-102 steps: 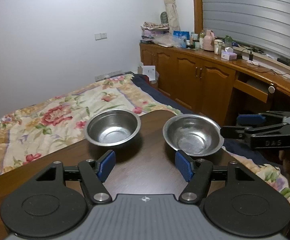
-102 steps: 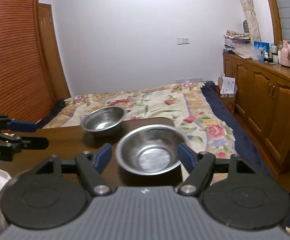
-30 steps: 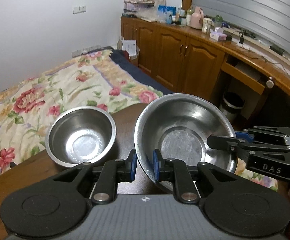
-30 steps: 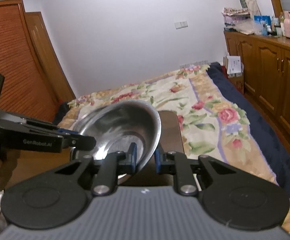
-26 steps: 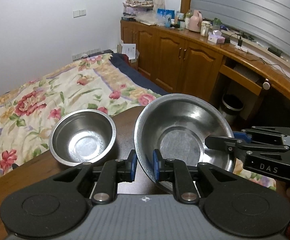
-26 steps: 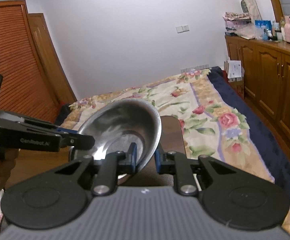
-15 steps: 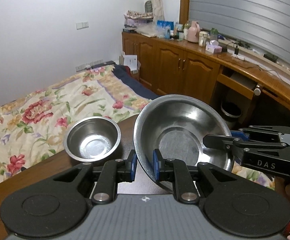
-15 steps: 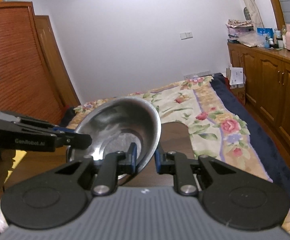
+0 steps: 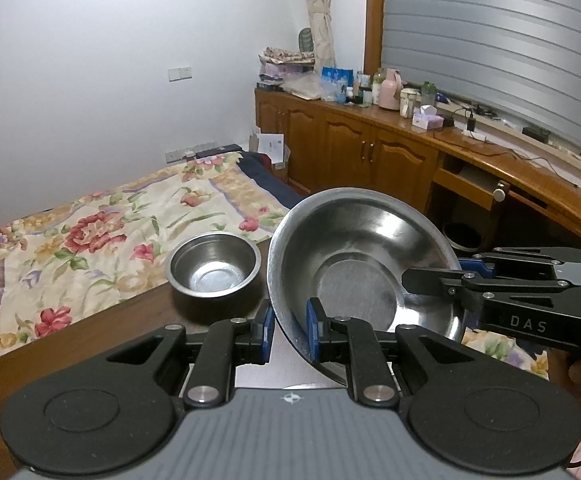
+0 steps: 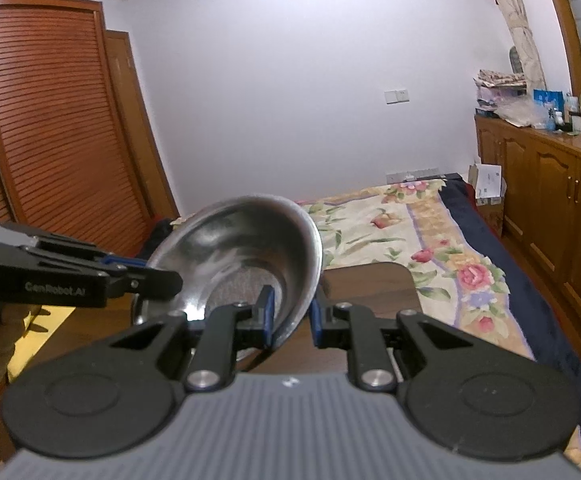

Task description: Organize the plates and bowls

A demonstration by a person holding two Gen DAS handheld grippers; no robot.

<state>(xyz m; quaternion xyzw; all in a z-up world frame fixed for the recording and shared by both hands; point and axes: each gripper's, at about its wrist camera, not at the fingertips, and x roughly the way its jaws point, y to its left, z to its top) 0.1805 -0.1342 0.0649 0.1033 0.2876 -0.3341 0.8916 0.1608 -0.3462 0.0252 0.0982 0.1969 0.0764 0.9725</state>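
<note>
Both grippers are shut on the rim of one large steel bowl, held above the dark wooden table. My left gripper pinches its near rim. My right gripper pinches the opposite rim and shows in the left wrist view at the bowl's right side. The bowl also shows tilted in the right wrist view, with the left gripper on its left rim. A smaller steel bowl rests on the table, left of and beyond the held bowl.
A bed with a floral cover lies past the table's far edge. Wooden cabinets with bottles and boxes line the right wall. A slatted wooden wardrobe stands at the left. The table's far corner is bare.
The large bowl has been lifted higher off the table in both grippers over the last second. The small bowl now sits farther below and away in view. Both grips are unchanged.
</note>
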